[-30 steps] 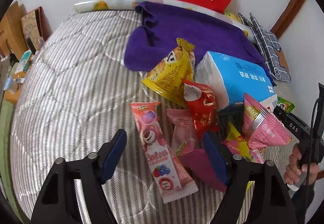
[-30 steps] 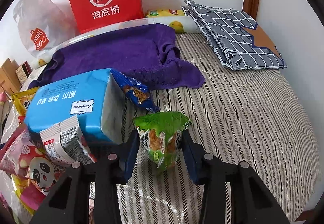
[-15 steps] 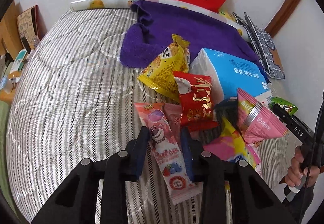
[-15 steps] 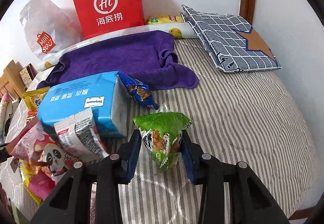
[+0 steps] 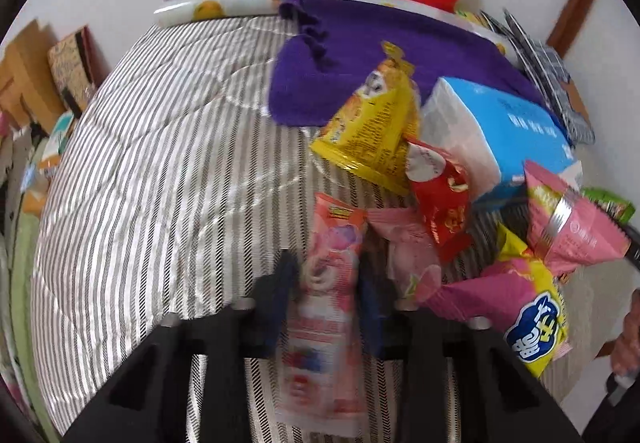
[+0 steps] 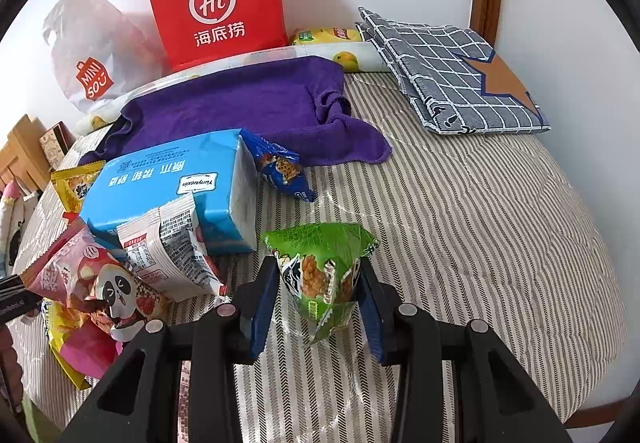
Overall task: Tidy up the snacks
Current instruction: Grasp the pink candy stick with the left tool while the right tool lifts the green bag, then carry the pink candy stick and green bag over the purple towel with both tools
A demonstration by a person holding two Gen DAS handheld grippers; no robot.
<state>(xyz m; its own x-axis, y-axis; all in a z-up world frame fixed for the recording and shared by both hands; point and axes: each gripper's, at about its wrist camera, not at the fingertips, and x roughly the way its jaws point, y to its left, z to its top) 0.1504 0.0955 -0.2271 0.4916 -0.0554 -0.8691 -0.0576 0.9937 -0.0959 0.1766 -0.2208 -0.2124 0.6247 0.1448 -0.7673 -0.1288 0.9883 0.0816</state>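
The left gripper (image 5: 326, 291) was closed on the long pink snack packet (image 5: 326, 307), which lay lengthwise between its blue pads (image 5: 280, 299) over the striped bed (image 5: 160, 183); that view was blurred. The right gripper (image 6: 318, 299) was clamped on the green snack bag (image 6: 324, 275), its upper part standing above the fingertips.

Only the left wrist view showed the yellow bag (image 5: 372, 131) and red packet (image 5: 444, 199) leaning against the blue tissue pack (image 5: 500, 131). Only the right wrist view showed the small blue packet (image 6: 280, 167) beside that pack, resting partly on the purple towel (image 6: 248, 103), and the checked cloth (image 6: 452, 71).
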